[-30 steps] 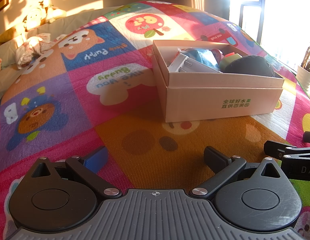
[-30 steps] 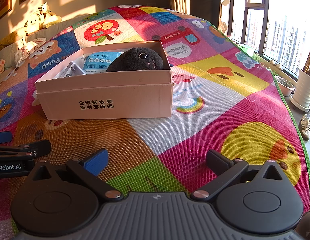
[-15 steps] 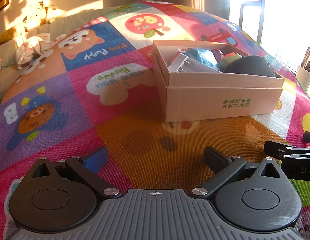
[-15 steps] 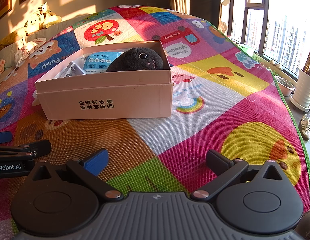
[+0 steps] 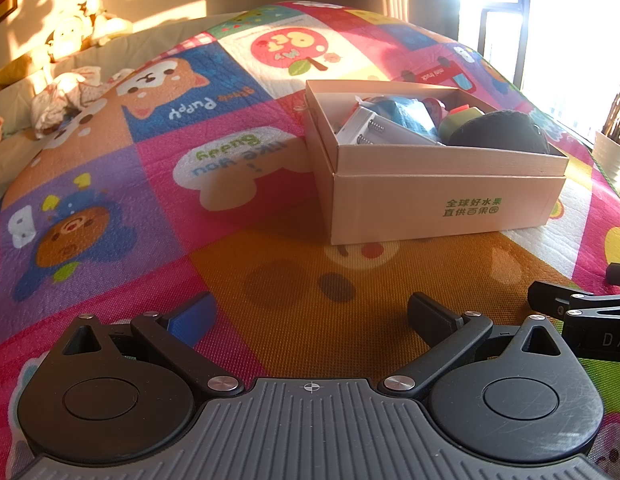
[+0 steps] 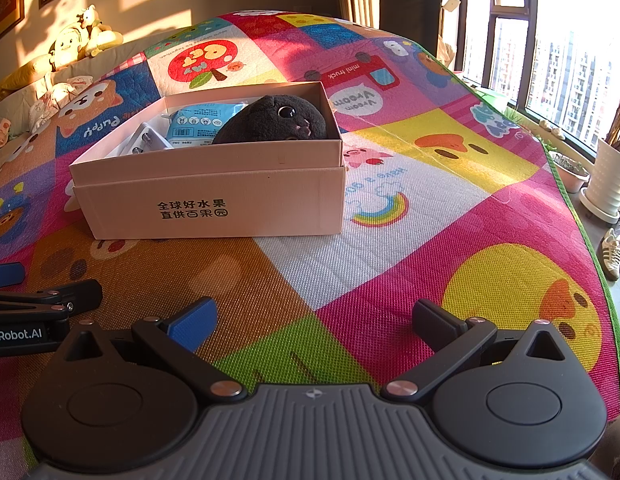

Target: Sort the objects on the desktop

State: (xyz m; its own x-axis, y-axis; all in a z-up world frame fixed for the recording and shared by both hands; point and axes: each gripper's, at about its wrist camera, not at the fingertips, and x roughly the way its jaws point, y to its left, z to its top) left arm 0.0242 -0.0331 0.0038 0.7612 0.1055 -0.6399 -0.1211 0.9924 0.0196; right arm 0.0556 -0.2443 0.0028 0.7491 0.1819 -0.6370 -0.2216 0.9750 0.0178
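Observation:
An open cardboard box [image 5: 442, 204] [image 6: 213, 200] stands on a colourful play mat. In it lie a black plush toy [image 6: 277, 120] [image 5: 498, 132], a blue packet [image 6: 201, 120] [image 5: 406, 112], a white battery holder [image 5: 374, 130] [image 6: 147, 140] and a green and red item [image 5: 460, 118]. My left gripper [image 5: 310, 316] is open and empty, low over the mat in front of the box. My right gripper [image 6: 316, 320] is open and empty, to the right of the left one, also short of the box. Each gripper shows at the edge of the other's view.
The play mat [image 6: 430, 208] covers the whole surface. Stuffed toys [image 6: 81, 36] and crumpled cloth [image 5: 65, 96] lie at the far left. A window, a white plant pot [image 6: 608, 180] and shoes [image 6: 614, 252] are off the mat's right edge.

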